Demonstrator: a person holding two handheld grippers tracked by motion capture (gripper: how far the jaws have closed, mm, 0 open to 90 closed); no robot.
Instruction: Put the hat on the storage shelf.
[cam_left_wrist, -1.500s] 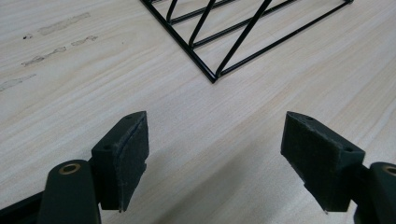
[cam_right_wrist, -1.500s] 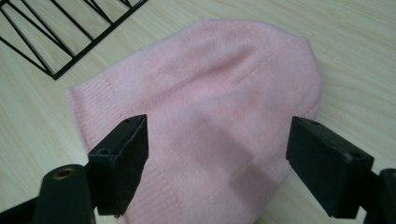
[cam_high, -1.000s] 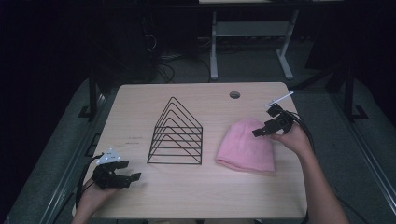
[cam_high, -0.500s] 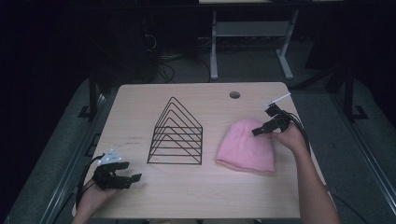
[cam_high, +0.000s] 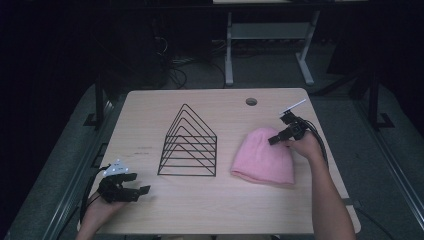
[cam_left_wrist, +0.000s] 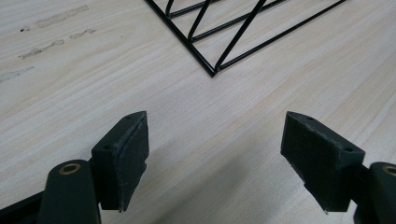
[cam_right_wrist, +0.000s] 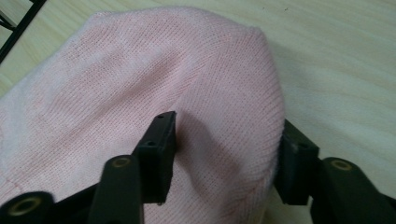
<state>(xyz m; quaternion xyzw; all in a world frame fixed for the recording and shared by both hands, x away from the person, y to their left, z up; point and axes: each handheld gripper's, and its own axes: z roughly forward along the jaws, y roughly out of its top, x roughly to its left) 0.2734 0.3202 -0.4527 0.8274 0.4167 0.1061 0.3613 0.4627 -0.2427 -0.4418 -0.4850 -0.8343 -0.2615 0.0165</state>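
The left gripper (cam_high: 131, 189) rests on the near left part of the table (cam_high: 150, 125), in front and to the left of the black wire rack (cam_high: 188, 145). Its jaws are wide apart and hold nothing; in the left gripper view only bare wood lies between them, with one corner of the rack beyond. It has not moved in the last second.

To the right of the rack lies the pink knitted hat (cam_high: 262, 156), flat on the table. The right gripper (cam_high: 274, 140) has come down from the far right to the hat's far edge. In the right gripper view one jaw presses on top of the knit and the other is at its side edge, so a fold stands between them. The jaws are released, not closed. I judge that a grasp of the hat is being prepared.
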